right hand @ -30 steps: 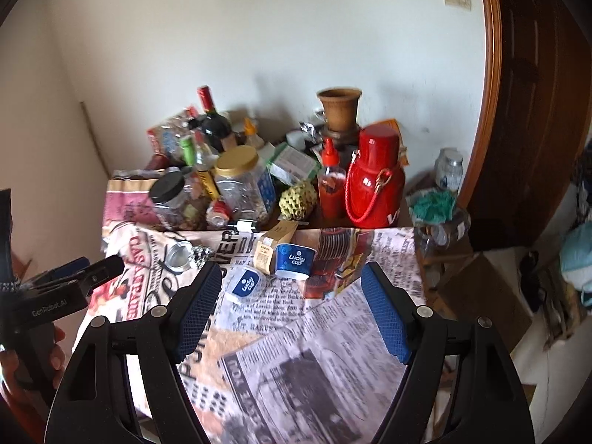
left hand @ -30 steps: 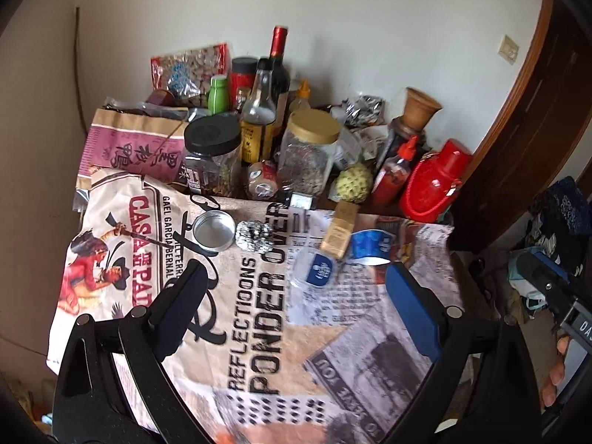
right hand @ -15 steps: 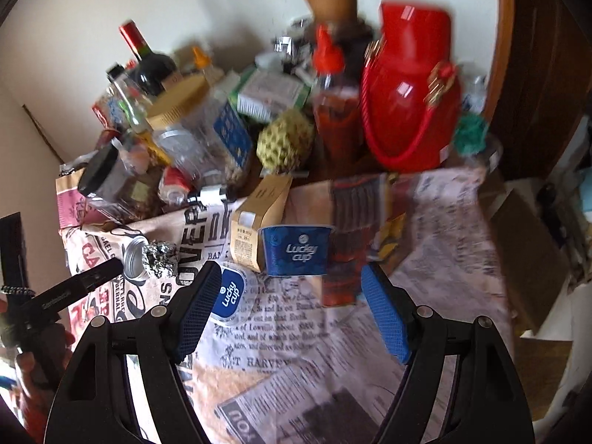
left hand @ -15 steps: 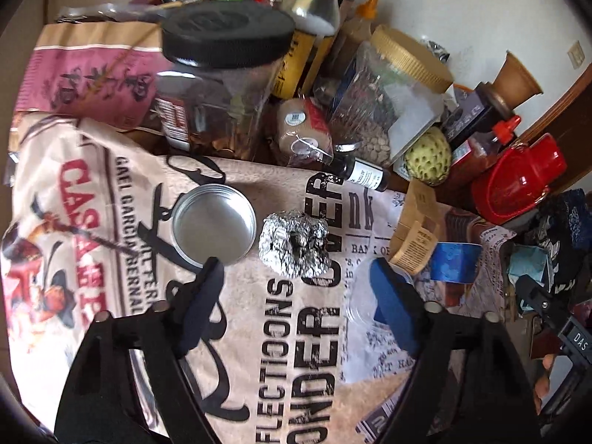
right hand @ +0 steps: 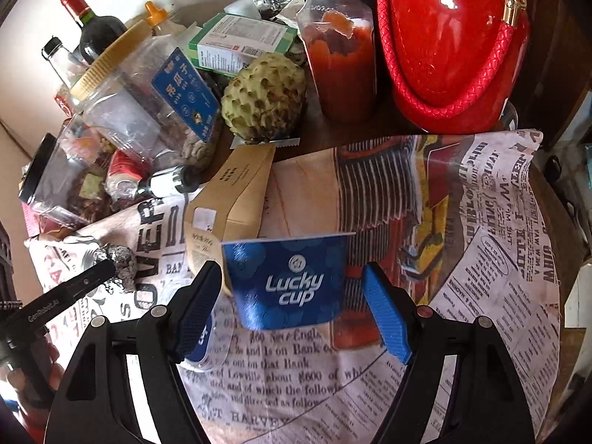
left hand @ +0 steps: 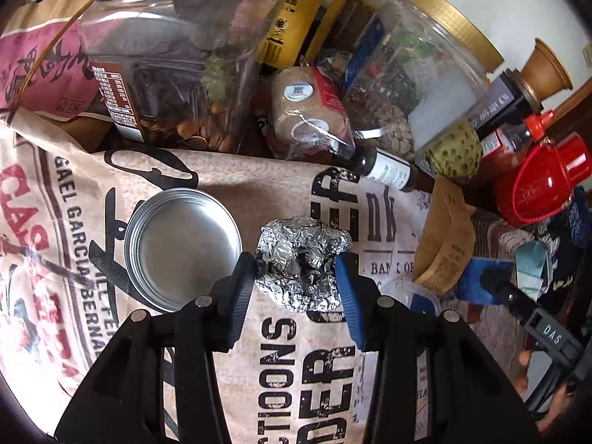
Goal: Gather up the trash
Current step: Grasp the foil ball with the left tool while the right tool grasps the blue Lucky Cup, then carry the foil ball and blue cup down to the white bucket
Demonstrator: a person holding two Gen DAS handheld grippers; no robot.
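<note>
A crumpled silver foil ball [left hand: 303, 262], slightly wider than tall, lies on the newspaper-print cloth [left hand: 288, 362] covering the desk. The downward-tilted left tool [left hand: 296, 270] has just been closing, pads touching its sides. The right tool [right hand: 292, 288], angled downward, stands open around an upright blue paper cup [right hand: 286, 277], not touching it.

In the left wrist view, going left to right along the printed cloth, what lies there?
Round metal lid → crumpled foil ball, between the left gripper's pads → brown paper pouch → blue cup.

We see soft, even daylight and sharp focus in both views; glare spots shine on the red jug [right hand: 455, 37], and fisheye bending darkens the corners.
</note>
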